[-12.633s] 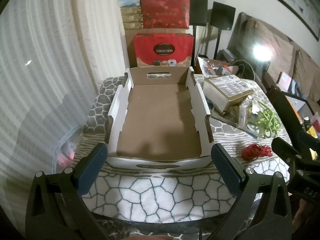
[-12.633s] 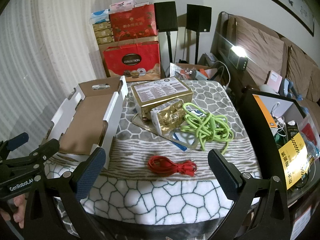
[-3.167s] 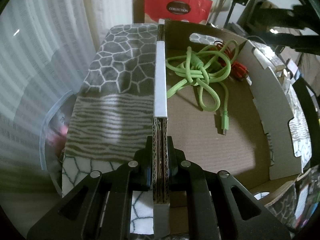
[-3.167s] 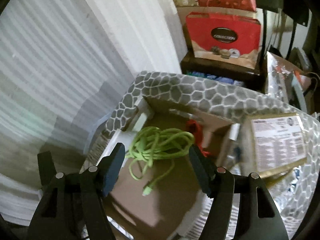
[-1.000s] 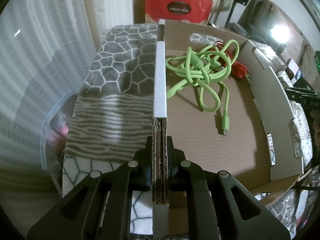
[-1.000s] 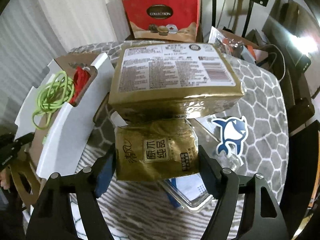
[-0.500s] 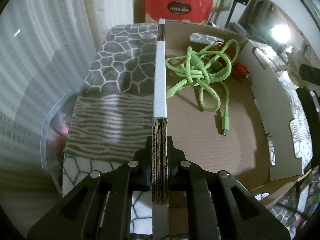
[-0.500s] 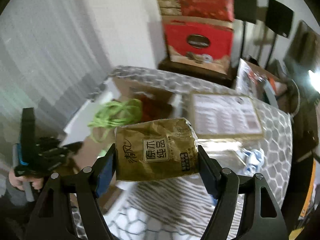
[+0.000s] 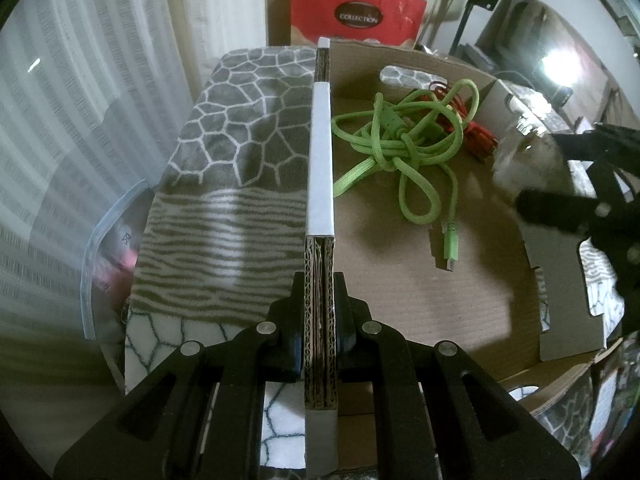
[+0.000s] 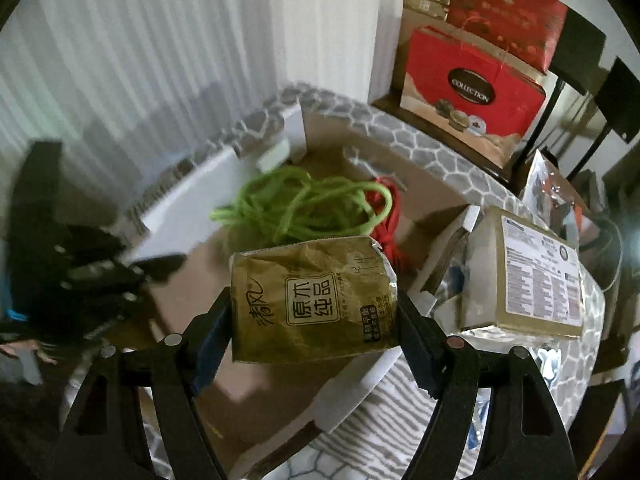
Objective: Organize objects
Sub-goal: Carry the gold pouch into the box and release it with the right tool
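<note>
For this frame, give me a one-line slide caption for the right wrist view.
Right gripper carries a gold packet over the cardboard box.

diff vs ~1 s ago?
The right gripper, shut on the gold tissue pack, lifted it off the table from in front of the gold box and carried it over the cardboard tray. Unchanged: left gripper clamps the tray wall; green cable and red cable in the tray.

A red "COLLECTION" gift box [image 10: 472,96] stands beyond the patterned cloth [image 9: 240,152] covering the surface, with more red boxes [image 10: 508,8] stacked above it. White curtains [image 10: 140,52] hang alongside, and a bright lamp [image 9: 558,66] glares at far right.
</note>
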{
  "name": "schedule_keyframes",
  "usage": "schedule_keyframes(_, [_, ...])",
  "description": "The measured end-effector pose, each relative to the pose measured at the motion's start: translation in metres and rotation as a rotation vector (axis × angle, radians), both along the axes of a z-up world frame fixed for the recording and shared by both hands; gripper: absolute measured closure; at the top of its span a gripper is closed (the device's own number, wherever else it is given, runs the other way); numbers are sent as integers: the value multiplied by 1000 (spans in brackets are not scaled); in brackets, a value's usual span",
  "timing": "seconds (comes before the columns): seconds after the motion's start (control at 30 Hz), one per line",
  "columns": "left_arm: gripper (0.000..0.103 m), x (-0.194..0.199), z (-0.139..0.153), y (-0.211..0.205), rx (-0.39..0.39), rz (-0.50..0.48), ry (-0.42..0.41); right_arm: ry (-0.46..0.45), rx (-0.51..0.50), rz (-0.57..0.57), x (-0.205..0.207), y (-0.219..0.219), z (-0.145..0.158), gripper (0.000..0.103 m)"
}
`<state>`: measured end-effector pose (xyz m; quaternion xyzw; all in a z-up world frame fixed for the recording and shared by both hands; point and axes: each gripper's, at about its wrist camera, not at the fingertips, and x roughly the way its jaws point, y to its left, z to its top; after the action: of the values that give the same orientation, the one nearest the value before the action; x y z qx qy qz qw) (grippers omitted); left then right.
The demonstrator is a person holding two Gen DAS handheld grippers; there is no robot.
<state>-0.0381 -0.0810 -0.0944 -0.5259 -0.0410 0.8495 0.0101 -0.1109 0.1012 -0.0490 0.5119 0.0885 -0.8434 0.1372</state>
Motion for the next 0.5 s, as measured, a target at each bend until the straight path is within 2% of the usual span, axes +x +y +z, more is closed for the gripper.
schedule_keyframes(0.17, [93, 0, 0, 0, 0, 0, 0, 7, 43, 16, 0, -5, -7, 23])
schedule_keyframes(0.37, [93, 0, 0, 0, 0, 1, -1, 65, 50, -42, -3, 5, 7, 20])
schedule_keyframes(0.5, [93, 0, 0, 0, -1, 0, -1, 81, -19, -121, -1, 26, 23, 20])
